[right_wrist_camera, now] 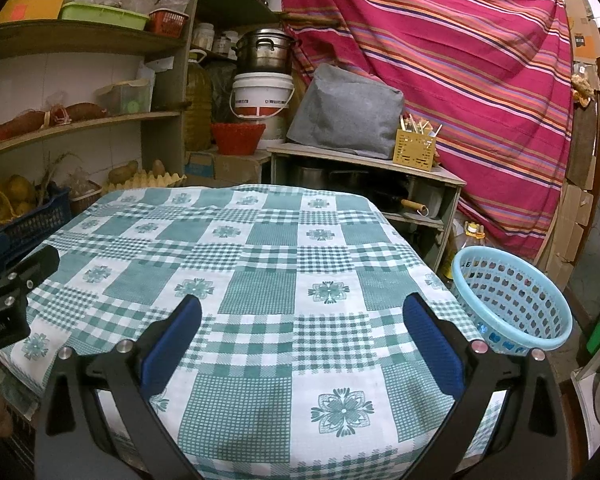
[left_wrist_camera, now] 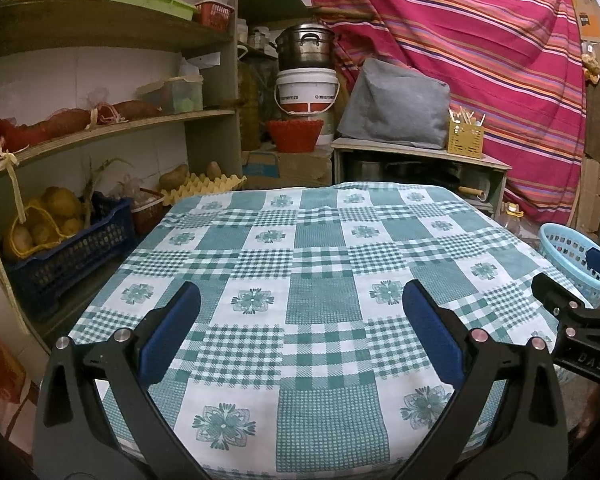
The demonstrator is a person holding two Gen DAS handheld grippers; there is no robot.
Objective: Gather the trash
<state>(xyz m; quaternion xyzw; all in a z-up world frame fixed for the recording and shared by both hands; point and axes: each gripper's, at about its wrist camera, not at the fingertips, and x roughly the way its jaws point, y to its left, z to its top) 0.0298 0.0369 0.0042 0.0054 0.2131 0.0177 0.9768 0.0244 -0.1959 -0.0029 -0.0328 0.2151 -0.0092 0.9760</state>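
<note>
On the side of the right gripper (left_wrist_camera: 560, 280), seen at the right edge of the left wrist view, the white letters "DAS" can be read; the print on the white bucket (left_wrist_camera: 306, 92) is too small to read. Both grippers hang low over the table (left_wrist_camera: 324, 308) with its green checked cloth, side by side, pointing forward. The left gripper (left_wrist_camera: 300, 328) has its blue fingers spread wide with nothing between them, and the right gripper (right_wrist_camera: 302, 330) is the same. Beside the table's right edge stands a light blue basket (right_wrist_camera: 512, 300). No trash shows on the cloth.
</note>
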